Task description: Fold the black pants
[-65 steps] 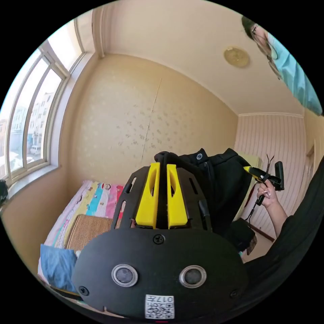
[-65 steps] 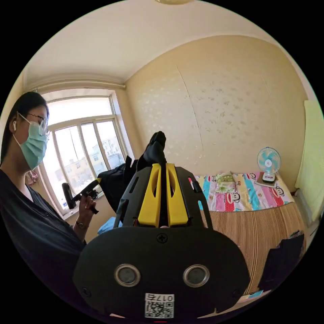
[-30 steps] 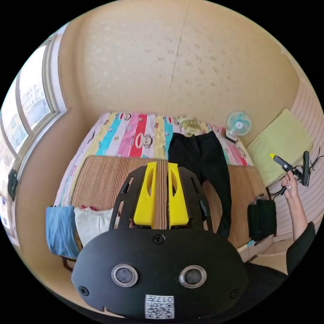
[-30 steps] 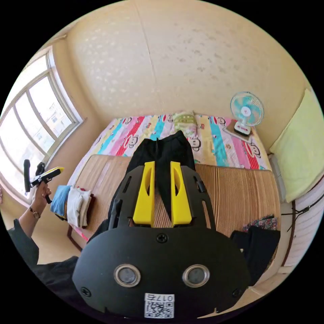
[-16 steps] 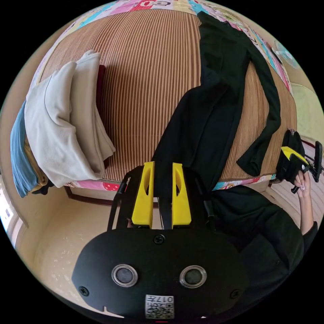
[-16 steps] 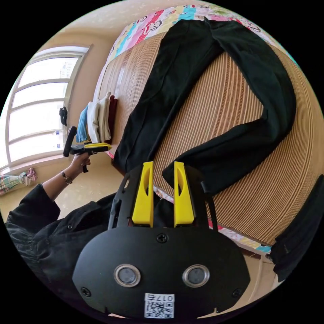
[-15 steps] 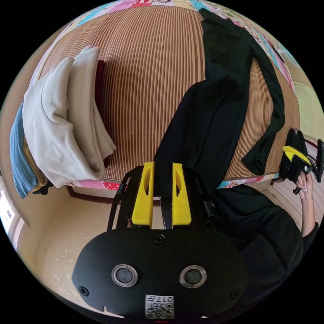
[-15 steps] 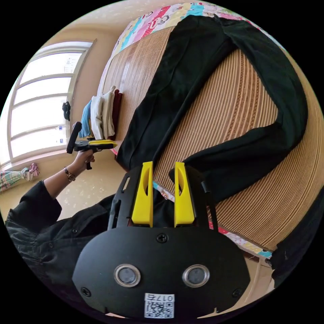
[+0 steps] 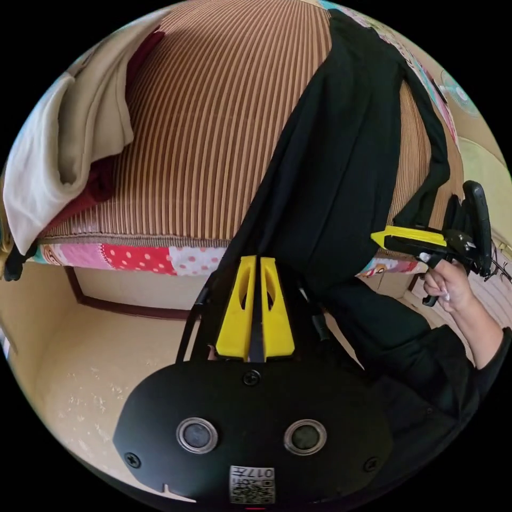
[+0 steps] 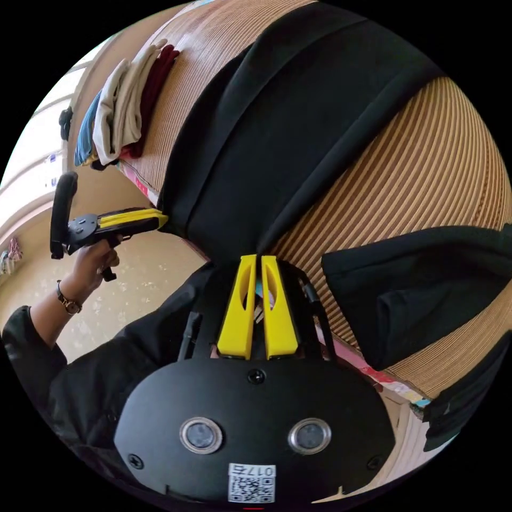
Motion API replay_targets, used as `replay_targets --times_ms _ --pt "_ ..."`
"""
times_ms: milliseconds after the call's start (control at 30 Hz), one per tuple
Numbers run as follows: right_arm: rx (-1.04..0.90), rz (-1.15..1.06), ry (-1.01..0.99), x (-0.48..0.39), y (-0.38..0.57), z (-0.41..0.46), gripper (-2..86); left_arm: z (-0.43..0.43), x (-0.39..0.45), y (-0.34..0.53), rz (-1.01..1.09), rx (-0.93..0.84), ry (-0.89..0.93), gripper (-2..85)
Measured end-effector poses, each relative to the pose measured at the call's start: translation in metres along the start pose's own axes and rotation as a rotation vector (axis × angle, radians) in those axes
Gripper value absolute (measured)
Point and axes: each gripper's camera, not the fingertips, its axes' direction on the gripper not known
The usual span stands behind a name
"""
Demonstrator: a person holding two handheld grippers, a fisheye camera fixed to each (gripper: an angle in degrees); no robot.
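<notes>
The black pants lie lengthwise on the striped mat, with one leg's hem hanging at the bed's near edge. My left gripper is shut on one corner of that hem, dark cloth showing between its yellow jaws. My right gripper is shut on the hem's other corner. In the right gripper view the left gripper pinches the pants at the edge. In the left gripper view the right gripper touches the hem. The other leg bends away across the mat.
A stack of folded cream, red and blue clothes sits on the bed's corner, stack also at the upper left. Dark folded clothes lie at the bed's other end. Bare floor runs below the bed edge.
Both grippers have come down to the bed's near edge and closed on the corners of one leg's hem. Half a second ago the right jaws stood open beside the cloth.
</notes>
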Motion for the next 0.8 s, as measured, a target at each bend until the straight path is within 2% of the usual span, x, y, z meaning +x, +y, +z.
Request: replay_targets --times_ms 100,233,333,433,467,533,600,633,667,733,800 --pt "0.01 0.058 -0.047 0.025 0.046 -0.054 3.3 0.013 -0.015 0.023 -0.078 -0.103 -0.064 0.4" --pt "0.326 0.319 0.048 0.072 0.124 -0.168 8.1 0.002 -0.035 0.053 -0.138 -0.061 -0.004 0.5" --pt "0.427 0.483 -0.001 0.113 0.153 -0.214 12.5 -0.01 -0.046 0.062 -0.178 -0.026 0.066 0.6" --pt "0.346 0.395 -0.087 0.129 0.136 -0.219 15.1 -0.024 -0.039 0.052 -0.138 0.009 0.061 0.7" --pt "0.262 0.345 -0.023 0.128 0.124 -0.213 15.0 -0.029 -0.033 0.044 -0.115 0.013 0.053 0.6" --pt "0.234 0.354 0.129 0.132 0.126 -0.22 8.8 -0.038 -0.023 0.031 -0.076 0.02 0.053 0.6" --pt "0.249 0.432 -0.02 0.157 0.143 -0.248 6.3 -0.055 -0.007 0.015 -0.018 0.051 0.057 0.4" --pt "0.314 0.478 -0.216 0.18 0.165 -0.271 5.4 -0.06 -0.003 0.012 -0.002 0.062 0.057 0.3" --pt "0.44 0.454 -0.447 0.2 0.197 -0.293 4.7 -0.069 0.004 0.006 0.029 0.086 0.061 0.1" --pt "0.64 0.387 -0.696 0.228 0.256 -0.317 4.2 -0.08 0.012 0.001 0.069 0.117 0.082 -0.1" --pt "0.767 0.34 -0.806 0.253 0.316 -0.323 3.8 -0.085 0.02 -0.004 0.097 0.13 0.123 -0.3"
